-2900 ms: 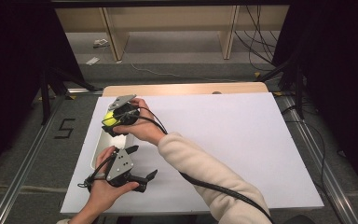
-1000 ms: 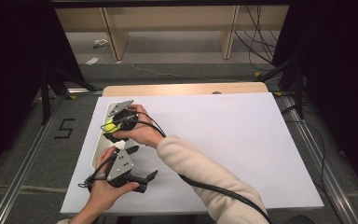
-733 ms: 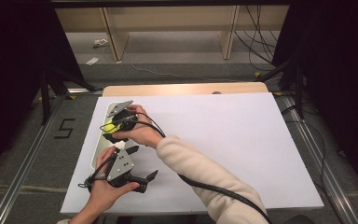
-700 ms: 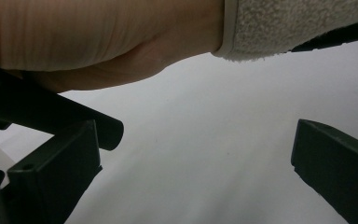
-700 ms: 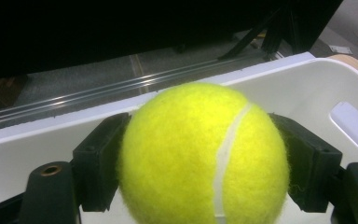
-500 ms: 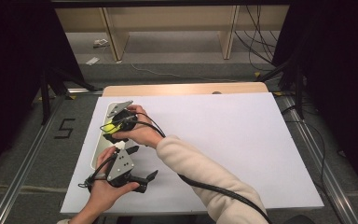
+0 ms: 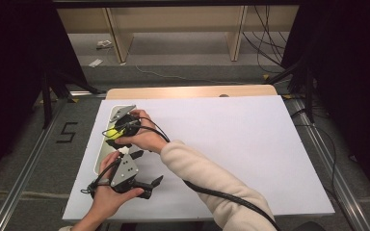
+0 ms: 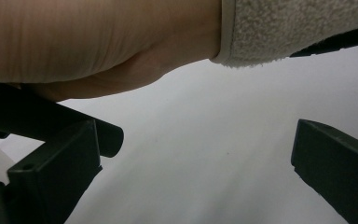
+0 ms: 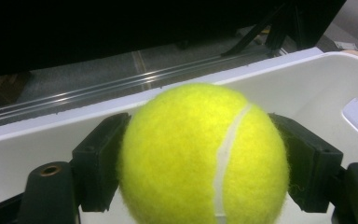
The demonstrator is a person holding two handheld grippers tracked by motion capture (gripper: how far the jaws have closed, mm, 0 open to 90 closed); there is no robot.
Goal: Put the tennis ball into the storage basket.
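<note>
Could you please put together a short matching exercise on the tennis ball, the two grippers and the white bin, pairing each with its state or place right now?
Things:
1. tennis ball
2. left gripper
3. right gripper
4. white bin

States:
A. jaws open, nothing between them
B. at the table's left edge
C. yellow, clamped between two jaws
D. shut on something, over the bin

Pairs: 1-C, 2-A, 3-D, 4-B

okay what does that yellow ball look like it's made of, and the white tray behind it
The tennis ball, clamped in the right gripper, looks felt-covered: fuzzy yellow nap with a smooth white seam, likely rubber. The tray looks like moulded plastic: smooth, matte white walls and rounded rim, though the look leaves it open.
</note>
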